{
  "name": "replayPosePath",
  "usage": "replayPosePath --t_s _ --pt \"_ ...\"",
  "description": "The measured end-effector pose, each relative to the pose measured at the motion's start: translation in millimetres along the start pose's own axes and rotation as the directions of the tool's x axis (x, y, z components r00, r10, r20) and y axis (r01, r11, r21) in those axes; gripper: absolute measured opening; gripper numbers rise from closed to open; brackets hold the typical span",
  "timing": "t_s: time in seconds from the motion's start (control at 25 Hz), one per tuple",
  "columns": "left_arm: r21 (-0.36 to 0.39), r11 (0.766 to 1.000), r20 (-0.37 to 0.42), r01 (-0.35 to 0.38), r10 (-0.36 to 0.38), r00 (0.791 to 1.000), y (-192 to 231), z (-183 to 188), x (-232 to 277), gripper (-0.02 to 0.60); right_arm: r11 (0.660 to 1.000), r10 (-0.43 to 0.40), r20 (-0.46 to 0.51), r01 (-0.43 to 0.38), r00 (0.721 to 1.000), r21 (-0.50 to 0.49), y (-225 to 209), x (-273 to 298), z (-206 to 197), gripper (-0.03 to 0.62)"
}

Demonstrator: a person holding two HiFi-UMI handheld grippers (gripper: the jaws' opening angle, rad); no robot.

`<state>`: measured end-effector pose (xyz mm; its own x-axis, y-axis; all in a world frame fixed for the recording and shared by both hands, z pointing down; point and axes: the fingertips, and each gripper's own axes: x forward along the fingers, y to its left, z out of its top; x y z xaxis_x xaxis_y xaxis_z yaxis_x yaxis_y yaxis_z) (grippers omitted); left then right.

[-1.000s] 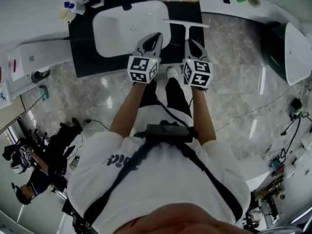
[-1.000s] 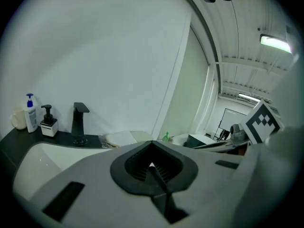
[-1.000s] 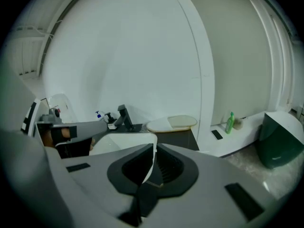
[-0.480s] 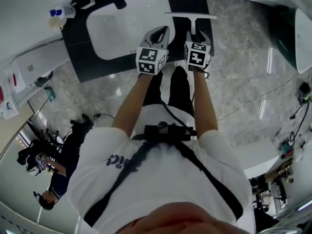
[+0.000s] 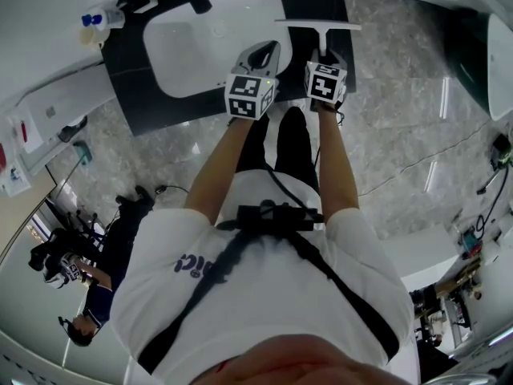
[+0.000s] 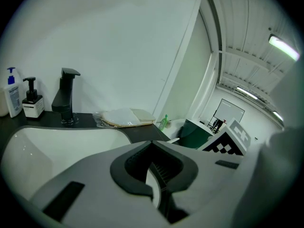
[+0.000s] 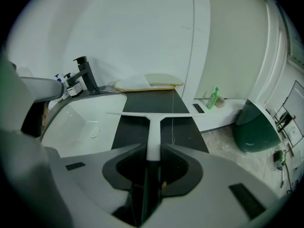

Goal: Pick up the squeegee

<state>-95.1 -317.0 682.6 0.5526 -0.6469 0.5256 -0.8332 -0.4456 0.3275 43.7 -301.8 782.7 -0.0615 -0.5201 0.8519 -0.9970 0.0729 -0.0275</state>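
The white T-shaped squeegee (image 5: 318, 26) lies on the dark counter (image 5: 128, 62) to the right of the sink, blade far, handle toward me. My right gripper (image 5: 325, 56) points steeply down over the handle. In the right gripper view the squeegee (image 7: 153, 127) handle runs between the right gripper's (image 7: 152, 158) closing jaws, and both pads meet its sides. The squeegee still rests on the counter. My left gripper (image 5: 268, 51) hovers over the sink's right rim. In the left gripper view the left gripper (image 6: 154, 177) shows a narrow gap with nothing in it.
A white sink (image 5: 200, 42) with a black faucet (image 5: 196, 2) fills the counter's left. Pump bottles (image 5: 96, 18) stand at its far left corner. Folded cloths (image 7: 147, 82) lie at the counter's back. A green bottle (image 7: 213, 99) and a dark green bin (image 7: 254, 127) are on the right.
Both grippers have come down toward the counter. The right gripper, shut and short of the squeegee before, now has the handle between its jaws. The left gripper sits nearer the sink rim.
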Motion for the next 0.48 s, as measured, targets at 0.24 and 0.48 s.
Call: replayPosePath --t_s 0.24,0.48 --pt "-0.009 0.999 0.004 -0.045 0.045 0.999 2 8 -12 0.012 0.999 0.040 0.039 -0.041 0.998 0.018 3 -11 9 0.100" --pt "-0.031 0.995 0.069 -0.093 0.095 0.993 6 37 -30 0.012 0.998 0.068 0.161 -0.069 0.985 0.006 14 -44 50 0.097"
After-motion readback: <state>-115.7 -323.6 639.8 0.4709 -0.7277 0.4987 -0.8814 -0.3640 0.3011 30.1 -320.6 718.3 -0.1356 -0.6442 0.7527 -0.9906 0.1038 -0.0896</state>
